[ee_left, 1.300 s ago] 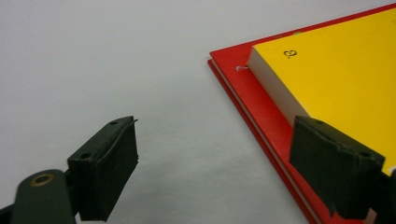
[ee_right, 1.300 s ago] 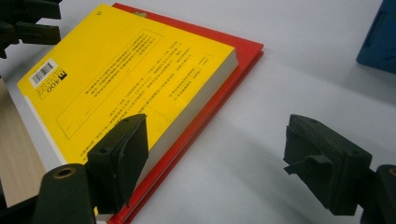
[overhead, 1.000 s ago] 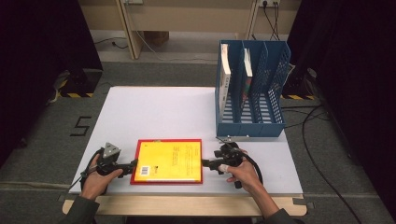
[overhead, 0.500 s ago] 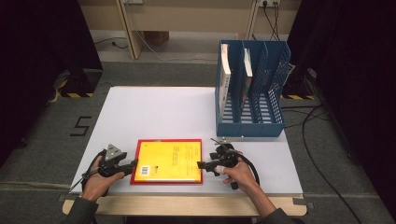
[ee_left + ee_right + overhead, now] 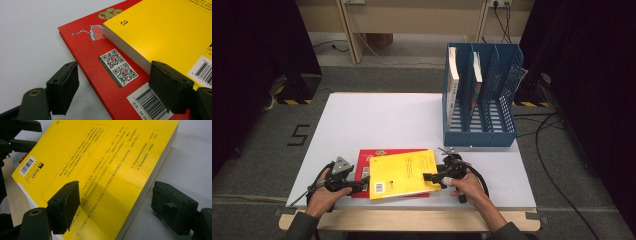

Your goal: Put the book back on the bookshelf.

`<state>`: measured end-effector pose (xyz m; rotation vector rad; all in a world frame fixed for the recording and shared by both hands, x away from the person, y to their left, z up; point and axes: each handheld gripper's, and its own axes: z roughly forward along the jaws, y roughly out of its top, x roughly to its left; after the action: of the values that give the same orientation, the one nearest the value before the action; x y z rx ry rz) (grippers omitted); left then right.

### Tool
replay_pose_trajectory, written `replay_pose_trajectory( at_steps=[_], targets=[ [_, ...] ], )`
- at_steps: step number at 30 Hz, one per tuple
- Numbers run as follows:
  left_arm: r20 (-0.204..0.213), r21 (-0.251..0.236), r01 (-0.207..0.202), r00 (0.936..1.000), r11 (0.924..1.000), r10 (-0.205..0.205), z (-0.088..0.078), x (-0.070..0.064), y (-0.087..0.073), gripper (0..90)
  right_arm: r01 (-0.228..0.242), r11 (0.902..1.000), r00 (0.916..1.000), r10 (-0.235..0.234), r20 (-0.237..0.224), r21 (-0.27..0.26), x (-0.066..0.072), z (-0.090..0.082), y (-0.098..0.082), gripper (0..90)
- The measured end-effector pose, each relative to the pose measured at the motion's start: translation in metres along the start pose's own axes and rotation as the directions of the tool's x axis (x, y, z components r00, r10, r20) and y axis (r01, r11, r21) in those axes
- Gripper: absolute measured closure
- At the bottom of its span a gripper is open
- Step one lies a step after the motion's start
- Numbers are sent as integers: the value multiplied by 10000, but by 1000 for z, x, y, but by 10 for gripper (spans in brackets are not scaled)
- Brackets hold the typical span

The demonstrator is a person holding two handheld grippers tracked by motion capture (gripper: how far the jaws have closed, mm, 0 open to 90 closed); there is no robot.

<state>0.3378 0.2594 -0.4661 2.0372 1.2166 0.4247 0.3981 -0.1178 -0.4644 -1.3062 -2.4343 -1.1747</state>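
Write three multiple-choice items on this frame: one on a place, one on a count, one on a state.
1. Where does the yellow book lie?
A. In the blue rack
B. On the floor
C. On top of the red book

2. How many books stand in the blue rack?
A. Two
B. None
C. Four

3. How does the yellow book sit relative to the red one?
A. Squarely aligned, edges matching
B. Turned askew, a corner jutting past the red cover
C. Upright, leaning against it

Key:
1 C: the yellow book rests on the red book at the table's near edge.
2 A: the blue rack holds one upright book in its left compartment and another in the middle one.
3 B: the high view shows its edges at an angle to the red cover's.
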Motion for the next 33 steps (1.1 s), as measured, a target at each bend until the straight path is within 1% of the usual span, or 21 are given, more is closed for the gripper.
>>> replay_pose_trajectory(
  at_steps=[3, 4, 6, 8, 10, 12, 14, 15, 17, 18, 20, 22, 23, 24, 26, 28, 29, 30, 31, 32, 33],
  targets=[
    [-177, 100, -146, 9997, 9998, 148, 0, 2, 0, 206, -105, 9999, 9999, 103, -116, -135, -1, 1, 0, 229],
    [-187, 141, -98, 9998, 9999, 101, 0, 3, -1, 206, -140, 9998, 9998, 137, -153, -167, -1, 2, 0, 238],
    [-89, 160, -23, 10000, 9999, 24, 1, 1, -1, 195, -172, 9996, 9998, 170, -101, -236, 0, 3, -1, 240],
    [-189, 115, -81, 9998, 9999, 83, 1, -1, -1, 200, -75, 9996, 9999, 77, 86, -284, 1, 3, -1, 266],
    [-206, 107, -16, 9998, 9999, 19, 1, -2, -1, 200, -176, 9992, 9998, 179, 82, -347, 1, 3, -2, 289],
    [-233, 142, -48, 9997, 9999, 51, 1, -2, -1, 205, -417, 9976, 9991, 420, 43, -556, -2, 2, -3, 341],
    [-285, 144, -111, 9995, 9998, 115, 0, -4, -1, 215, -843, 9925, 9964, 847, 8, -884, -4, 0, -4, 425],
    [-236, 130, -118, 9996, 9998, 121, 0, -4, -1, 226, -895, 9898, 9959, 903, 18, -1104, -6, -1, -5, 467],
    [-237, 106, -137, 9996, 9999, 139, 0, -5, -1, 249, -1026, 9854, 9947, 1023, -94, -1361, -7, -3, -4, 517],
    [-220, 116, -191, 9996, 9998, 194, -1, -5, -1, 256, -1185, 9811, 9929, 1159, -262, -1529, -8, -4, -4, 537],
    [-154, 108, -173, 9997, 9998, 175, -1, -6, -1, 291, -1517, 9699, 9868, 1375, -857, -1905, -10, -7, -3, 558],
    [-186, 114, -234, 9995, 9997, 236, -2, -7, -1, 313, -1891, 9564, 9766, 1595, -1443, -2226, -11, -10, -3, 576],
    [-220, 130, -269, 9994, 9996, 272, -2, -8, -1, 318, -1943, 9529, 9742, 1596, -1593, -2330, -11, -11, -2, 582],
    [-229, 103, -279, 9993, 9996, 281, -2, -9, 0, 323, -1819, 9531, 9764, 1459, -1592, -2421, -11, -12, -1, 591],
    [-284, 85, -327, 9991, 9994, 329, -2, -10, 0, 332, -1800, 9517, 9760, 1412, -1660, -2487, -11, -12, 0, 607],
    [-292, 60, -334, 9990, 9994, 336, -2, -10, 0, 333, -2096, 9456, 9674, 1637, -1931, -2487, -13, -12, 1, 622],
    [-209, 40, -374, 9991, 9993, 375, -2, -11, 0, 347, -1981, 9483, 9695, 1523, -1923, -2480, -12, -12, 2, 625],
    [-62, -19, -444, 9990, 9990, 443, -1, -13, 0, 390, -1840, 9526, 9707, 1373, -1972, -2423, -9, -11, 3, 634],
    [17, -80, -517, 9987, 9986, 517, 1, -15, 1, 438, -1770, 9545, 9675, 1241, -2201, -2401, -6, -10, 6, 644],
    [-28, -86, -669, 9978, 9977, 669, 3, -17, 3, 438, -1812, 9566, 9616, 1238, -2451, -2280, -2, -8, 8, 663],
    [-217, -19, -926, 9955, 9957, 925, 3, -18, 5, 409, -1639, 9613, 9658, 1107, -2345, -2215, 4, -8, 11, 668]
  ],
)
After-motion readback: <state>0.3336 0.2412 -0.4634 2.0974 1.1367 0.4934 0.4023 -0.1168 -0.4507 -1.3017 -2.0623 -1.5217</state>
